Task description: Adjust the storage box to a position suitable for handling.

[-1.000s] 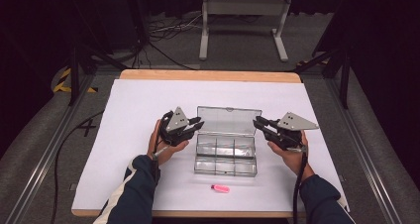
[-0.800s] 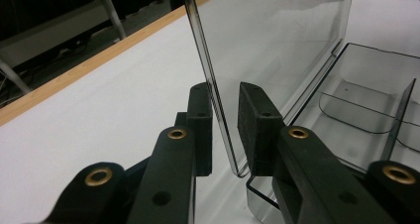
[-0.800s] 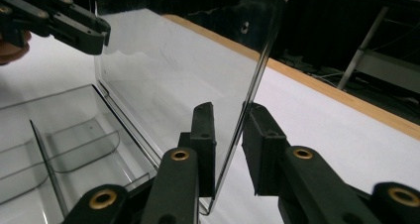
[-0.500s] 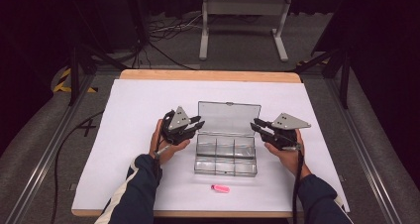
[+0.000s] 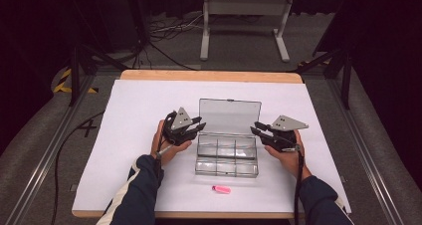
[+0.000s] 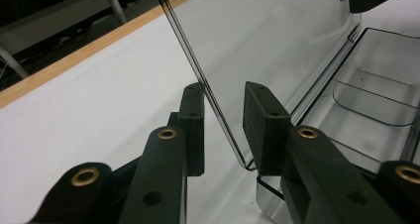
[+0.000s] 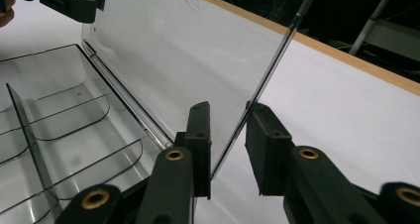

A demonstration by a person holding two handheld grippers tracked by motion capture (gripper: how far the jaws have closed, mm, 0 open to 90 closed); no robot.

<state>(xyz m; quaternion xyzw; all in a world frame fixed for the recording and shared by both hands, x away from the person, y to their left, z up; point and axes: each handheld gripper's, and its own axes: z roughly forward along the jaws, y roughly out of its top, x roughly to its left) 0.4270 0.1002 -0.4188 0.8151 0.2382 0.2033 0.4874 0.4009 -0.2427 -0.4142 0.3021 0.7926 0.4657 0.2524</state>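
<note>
A clear plastic compartment box (image 5: 226,158) sits mid-table with its lid (image 5: 230,116) raised and standing up. My left gripper (image 5: 199,126) is at the lid's left edge and my right gripper (image 5: 256,129) at its right edge. In the left gripper view the lid (image 6: 277,35) has its thin edge running between the pads (image 6: 265,127) of the left gripper (image 6: 224,87), with a gap. The right gripper (image 7: 229,107) likewise straddles the lid (image 7: 173,50) loosely. Both pairs of jaws have just been opening, with the lid's edge still between them. The divided tray (image 7: 59,130) is empty.
A small pink object (image 5: 221,189) lies on the white table cover (image 5: 139,110) near the front edge, in front of the box. The table's wooden far edge (image 5: 209,75) borders a dark floor with cables and a metal stand (image 5: 244,16).
The lid's top edge has risen a little, so the lid stands further open. Both hands stay at its side edges.
</note>
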